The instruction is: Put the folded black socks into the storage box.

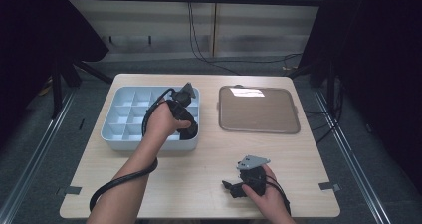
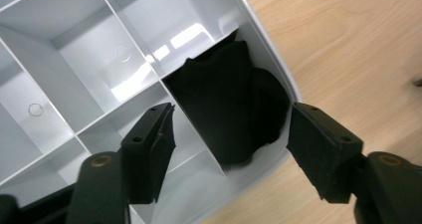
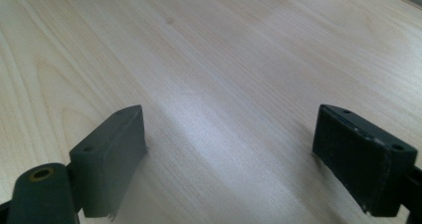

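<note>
Black cloth sits bunched in a corner cell of our white divided tray.
We hold the left gripper open above it, dividers alongside; right gripper open over bare table; cloth's axis unclear.

Two grippers: left gripper, right gripper. One divided box, perhaps twelve compartments, part hidden by the hand. One black cloth between the left jaws. One brown tray. One table.

Light wood table: white divided organizer left, brown tray right.
</note>
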The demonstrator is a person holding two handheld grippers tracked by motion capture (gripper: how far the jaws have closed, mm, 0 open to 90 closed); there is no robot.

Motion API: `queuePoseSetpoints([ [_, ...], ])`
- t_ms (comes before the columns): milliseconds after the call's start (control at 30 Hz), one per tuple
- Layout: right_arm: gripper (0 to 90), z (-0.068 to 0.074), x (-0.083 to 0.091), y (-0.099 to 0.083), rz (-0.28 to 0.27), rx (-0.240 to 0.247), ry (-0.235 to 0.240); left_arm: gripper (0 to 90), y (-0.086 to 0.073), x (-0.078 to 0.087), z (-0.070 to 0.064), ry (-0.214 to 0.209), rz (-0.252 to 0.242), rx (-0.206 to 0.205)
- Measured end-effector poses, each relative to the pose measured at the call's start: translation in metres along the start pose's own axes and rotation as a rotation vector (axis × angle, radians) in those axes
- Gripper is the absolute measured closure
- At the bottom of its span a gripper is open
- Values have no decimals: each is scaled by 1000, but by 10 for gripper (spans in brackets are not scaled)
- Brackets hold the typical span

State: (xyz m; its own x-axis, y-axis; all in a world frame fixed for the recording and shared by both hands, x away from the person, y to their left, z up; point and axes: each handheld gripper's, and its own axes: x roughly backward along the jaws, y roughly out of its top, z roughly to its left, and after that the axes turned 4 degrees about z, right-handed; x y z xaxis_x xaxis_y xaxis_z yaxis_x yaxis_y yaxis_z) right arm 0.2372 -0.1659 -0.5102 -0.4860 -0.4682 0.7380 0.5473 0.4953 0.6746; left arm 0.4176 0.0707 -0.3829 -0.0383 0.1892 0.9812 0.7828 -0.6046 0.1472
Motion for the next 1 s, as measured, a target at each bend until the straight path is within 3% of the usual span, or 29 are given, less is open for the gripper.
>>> queuePoseSetpoints([
  [333,130,1,0,0,8,-12,8,304,-19,13,-7,-15,-40,-53],
  [1000,130,1,0,0,7,-11,8,293,-44,16,-11,-38,-70,-84],
])
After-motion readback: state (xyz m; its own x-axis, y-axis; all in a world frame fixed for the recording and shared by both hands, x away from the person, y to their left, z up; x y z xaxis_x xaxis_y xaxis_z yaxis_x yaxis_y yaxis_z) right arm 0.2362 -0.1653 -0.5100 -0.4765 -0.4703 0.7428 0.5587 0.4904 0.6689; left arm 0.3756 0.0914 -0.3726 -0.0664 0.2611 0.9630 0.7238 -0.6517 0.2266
